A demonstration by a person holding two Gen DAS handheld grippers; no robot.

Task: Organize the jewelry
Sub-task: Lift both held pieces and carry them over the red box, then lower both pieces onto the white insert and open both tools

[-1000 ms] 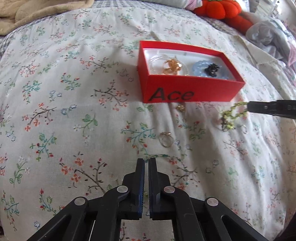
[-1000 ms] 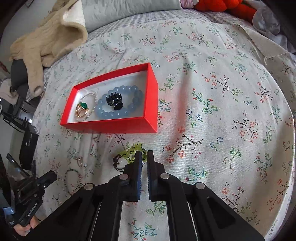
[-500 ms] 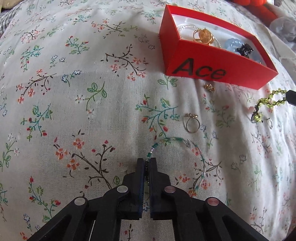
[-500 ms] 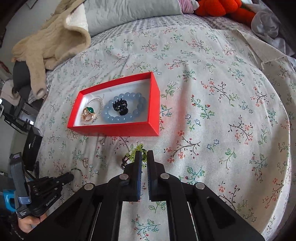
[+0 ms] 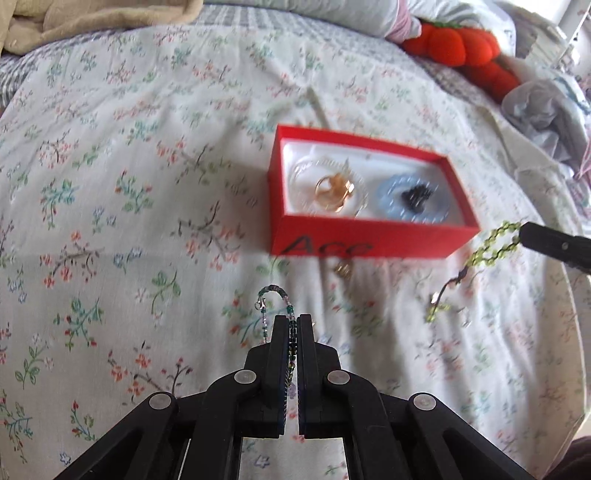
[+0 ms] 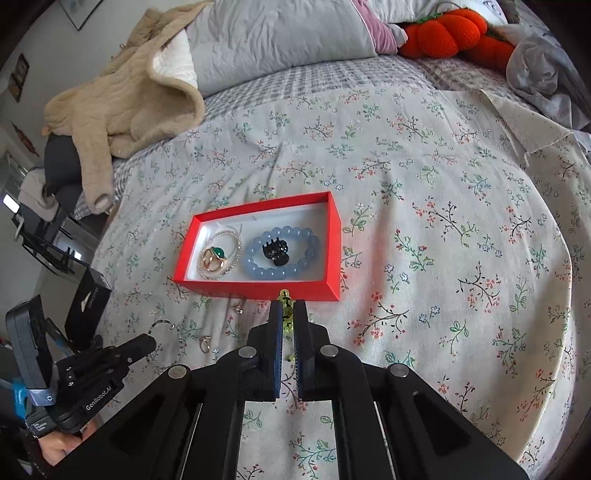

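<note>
A red box (image 5: 369, 236) marked "Ace" lies open on the floral bedspread; it also shows in the right wrist view (image 6: 332, 251). Inside are a blue bead bracelet (image 6: 280, 254), a black hair claw (image 6: 275, 251), a gold ring with a green stone (image 6: 214, 256) and a clear bead bracelet (image 6: 231, 236). My left gripper (image 5: 292, 321) is shut on a thin dark bead bracelet (image 5: 273, 291), lifted above the bed. My right gripper (image 6: 286, 310) is shut on a yellow-green bead bracelet (image 5: 491, 247), held just in front of the box.
A small gold ring (image 6: 205, 343) and a small gold earring (image 6: 239, 308) lie on the bedspread in front of the box. A beige blanket (image 6: 122, 96), grey pillow (image 6: 277, 37) and orange plush (image 6: 443, 29) lie at the bed's far side.
My left gripper has lifted the thin bead bracelet off the bedspread. My right gripper has raised the green bracelet and moved it closer to the box.
</note>
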